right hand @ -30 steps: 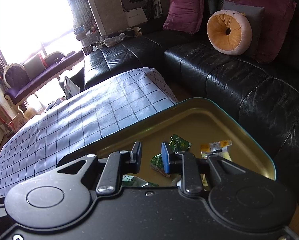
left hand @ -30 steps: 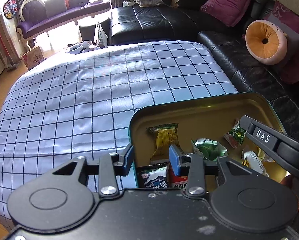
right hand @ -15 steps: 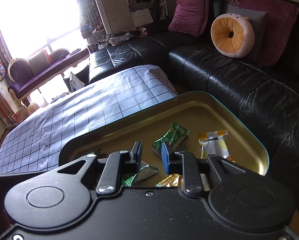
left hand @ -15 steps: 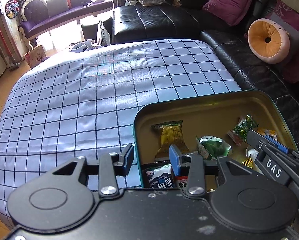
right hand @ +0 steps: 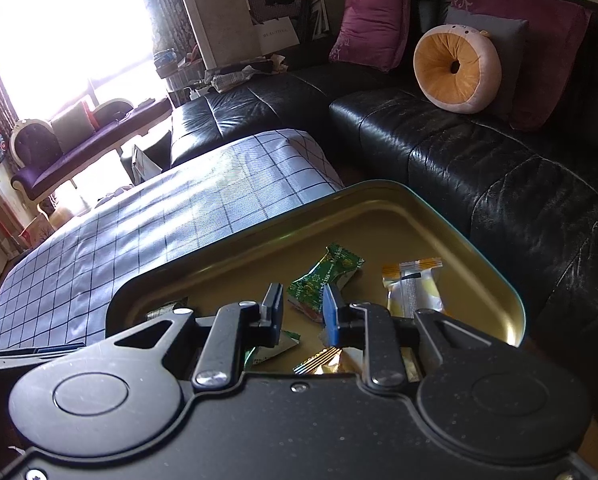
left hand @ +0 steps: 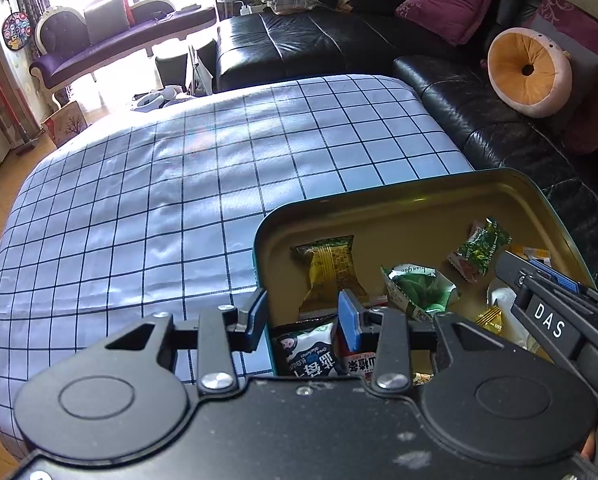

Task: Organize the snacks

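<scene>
Left claw: the left claw [left hand: 302,316] straddles the left wall of the tin [left hand: 379,196], released. Its outer finger is against the outside of the wall and its blue-padded finger is inside, apart from the wall, above the packets.
Right claw: the right claw [right hand: 303,314] is over the right half of the tin, pointing down into it. It is released, with a clear gap between the pads and nothing pinched.
Tin: open and gold inside with a teal rim. It sits at the near right corner of the counter [left hand: 159,208], and its right side reaches past the checked cloth's edge. I cannot tell whether it rests flat there.
Snacks in the tin: yellow packet [left hand: 331,268] near the left wall; white cartoon packet [left hand: 305,350] at the near wall, under the left claw; pale green packet [left hand: 417,288] in the middle; dark green packet [left hand: 481,246] right of the middle; yellow-and-white packet [right hand: 413,288] near the right wall; gold wrapper [right hand: 323,360] at the near edge under the right claw.
Free floor in the tin: the far strip along the back wall is bare metal.
Left of and beyond the tin: the checked cloth lies open.
Right of the tin: the black sofa [left hand: 479,120] stands close beyond the rim, with a round orange cushion [left hand: 529,72] on it further back.
</scene>
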Available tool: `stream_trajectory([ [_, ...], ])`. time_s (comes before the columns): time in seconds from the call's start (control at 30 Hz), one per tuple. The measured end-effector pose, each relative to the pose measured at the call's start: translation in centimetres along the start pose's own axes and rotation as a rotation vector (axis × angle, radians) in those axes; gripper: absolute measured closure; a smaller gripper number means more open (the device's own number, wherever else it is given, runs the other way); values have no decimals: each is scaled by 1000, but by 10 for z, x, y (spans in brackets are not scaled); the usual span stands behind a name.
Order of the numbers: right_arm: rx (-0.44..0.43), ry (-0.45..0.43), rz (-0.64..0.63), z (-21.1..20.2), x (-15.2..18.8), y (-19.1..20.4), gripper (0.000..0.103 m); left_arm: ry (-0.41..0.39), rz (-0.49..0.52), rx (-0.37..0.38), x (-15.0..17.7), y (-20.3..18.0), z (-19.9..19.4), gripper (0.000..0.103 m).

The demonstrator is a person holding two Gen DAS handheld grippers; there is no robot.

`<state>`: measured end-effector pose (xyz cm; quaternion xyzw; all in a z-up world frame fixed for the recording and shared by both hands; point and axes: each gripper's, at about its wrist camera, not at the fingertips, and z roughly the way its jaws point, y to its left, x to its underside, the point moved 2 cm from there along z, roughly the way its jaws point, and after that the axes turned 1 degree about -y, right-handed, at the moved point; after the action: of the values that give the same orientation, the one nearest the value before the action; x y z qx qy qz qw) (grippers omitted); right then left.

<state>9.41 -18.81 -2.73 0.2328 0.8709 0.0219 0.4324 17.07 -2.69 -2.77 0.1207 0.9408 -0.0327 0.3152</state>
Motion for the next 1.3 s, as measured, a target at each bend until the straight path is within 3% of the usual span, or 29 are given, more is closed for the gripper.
stream_trajectory([
  [1.3,8,21,-13,3,3,3,69,-1,12,20,1,-2,0,63],
])
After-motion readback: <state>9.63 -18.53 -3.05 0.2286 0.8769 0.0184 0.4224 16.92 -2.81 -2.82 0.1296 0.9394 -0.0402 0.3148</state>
